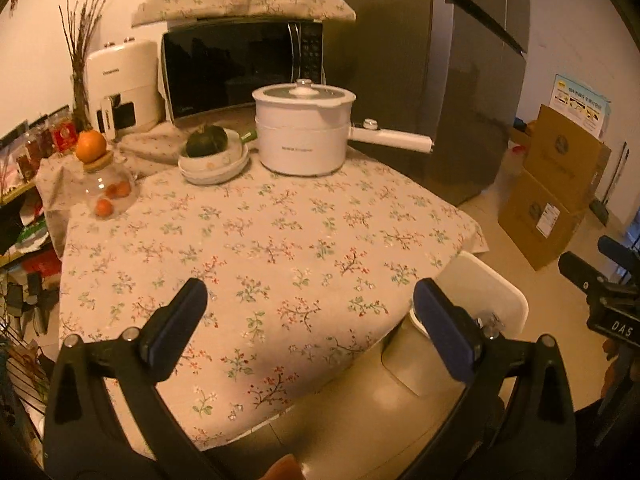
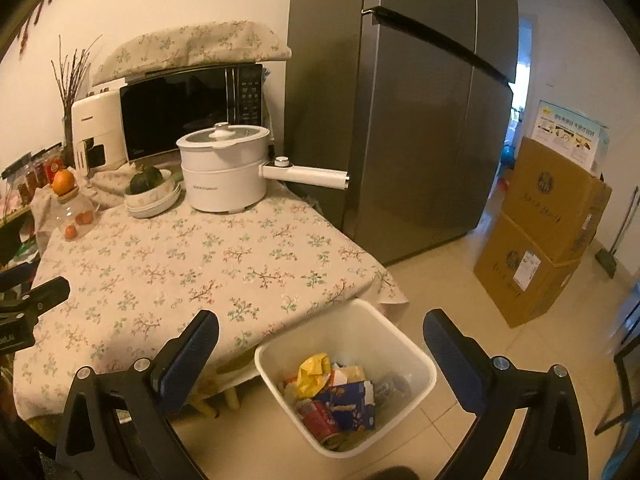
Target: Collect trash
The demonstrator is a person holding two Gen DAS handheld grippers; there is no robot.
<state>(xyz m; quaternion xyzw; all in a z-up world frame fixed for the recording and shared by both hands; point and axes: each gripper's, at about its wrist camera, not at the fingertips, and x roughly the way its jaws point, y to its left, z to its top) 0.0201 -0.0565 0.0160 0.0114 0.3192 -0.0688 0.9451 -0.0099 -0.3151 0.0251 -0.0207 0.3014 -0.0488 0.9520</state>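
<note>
A white trash bin [image 2: 362, 326] stands on the floor at the table's near right corner. It holds a yellow wrapper [image 2: 314, 368], a blue carton [image 2: 354, 404], a red can [image 2: 320, 420] and other scraps. My right gripper [image 2: 320, 320] hovers above and just in front of the bin, jaws wide open with nothing between them. My left gripper [image 1: 310, 292] is open and empty over the near part of the floral tablecloth [image 1: 280, 240]. In the left wrist view only the bin's rim [image 1: 494, 280] shows past the right finger.
At the table's far end stand a white electric pot [image 1: 300, 132] with a long handle, stacked bowls holding a green squash [image 1: 208, 142], a glass jar with an orange [image 1: 91, 146], a microwave [image 1: 240, 64] and a white appliance. A grey fridge [image 2: 420, 120] and cardboard boxes [image 2: 536, 232] stand to the right.
</note>
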